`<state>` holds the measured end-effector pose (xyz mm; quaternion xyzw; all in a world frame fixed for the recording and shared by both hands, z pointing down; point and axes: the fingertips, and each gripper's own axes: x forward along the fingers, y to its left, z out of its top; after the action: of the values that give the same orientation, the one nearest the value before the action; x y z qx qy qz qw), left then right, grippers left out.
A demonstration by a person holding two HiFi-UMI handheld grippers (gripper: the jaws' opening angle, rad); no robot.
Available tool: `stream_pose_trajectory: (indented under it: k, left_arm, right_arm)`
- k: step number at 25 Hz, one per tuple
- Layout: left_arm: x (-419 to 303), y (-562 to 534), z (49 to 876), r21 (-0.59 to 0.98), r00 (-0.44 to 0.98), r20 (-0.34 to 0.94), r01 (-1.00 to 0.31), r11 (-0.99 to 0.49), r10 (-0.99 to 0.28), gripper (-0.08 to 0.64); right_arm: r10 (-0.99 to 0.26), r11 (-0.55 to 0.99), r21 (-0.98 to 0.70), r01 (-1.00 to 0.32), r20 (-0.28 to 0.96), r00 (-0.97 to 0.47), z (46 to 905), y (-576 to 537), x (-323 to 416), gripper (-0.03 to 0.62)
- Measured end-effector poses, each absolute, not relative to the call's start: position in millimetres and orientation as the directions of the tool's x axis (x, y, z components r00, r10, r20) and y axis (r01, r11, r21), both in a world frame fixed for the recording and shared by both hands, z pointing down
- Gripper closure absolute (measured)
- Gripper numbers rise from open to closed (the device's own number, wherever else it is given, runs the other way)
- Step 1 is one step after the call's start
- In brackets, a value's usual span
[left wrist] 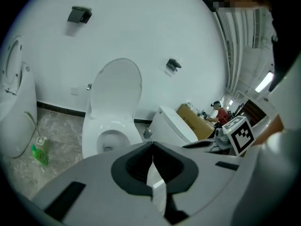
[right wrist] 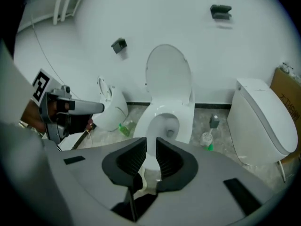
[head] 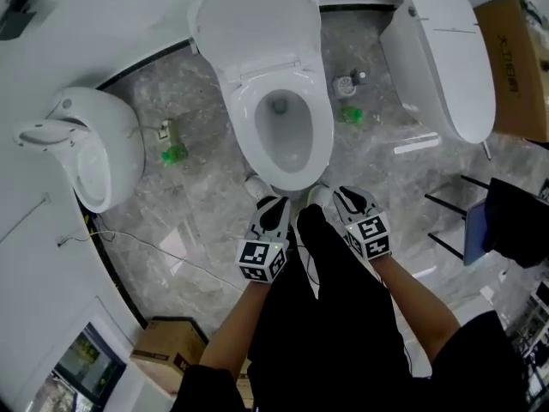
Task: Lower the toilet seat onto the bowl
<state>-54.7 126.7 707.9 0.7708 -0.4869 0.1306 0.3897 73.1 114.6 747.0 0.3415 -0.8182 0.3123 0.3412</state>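
Note:
A white toilet stands against the wall, its bowl uncovered and the seat and lid raised upright behind it. The same raised seat and bowl show in both gripper views, well beyond the jaws. My left gripper hangs in front of the bowl, near my legs; its pads meet with nothing between them. My right gripper is beside it to the right, its pads a narrow gap apart and empty. Neither touches the toilet.
A second toilet with closed lid stands at the right, next to a cardboard box. A third white fixture is at the left. Green bottles and a brush holder sit on the marble floor.

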Motion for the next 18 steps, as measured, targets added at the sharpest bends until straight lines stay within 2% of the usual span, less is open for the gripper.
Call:
stream_pose_trajectory:
  k: [9,13,18]
  left_arm:
    - [-64,111,540,0.372,0.466,0.47,-0.875,-0.311,-0.749,0.545]
    - [-71,78,471,0.387,0.427,0.382,-0.879,-0.278,-0.82,0.545]
    - [-75,62,392,0.306,0.372,0.3,-0.91,-0.281,-0.878,0.545]
  right_arm:
    - [-0.591,0.543,-0.328,-0.773,0.506,-0.629,527,77,66,0.558]
    - [-0.63,0.597,-0.266,-0.757,0.429,-0.647,454,58,68,0.558]
    - [-0.676,0.625,-0.189,-0.757,0.353,-0.647,394,35,76,0.559]
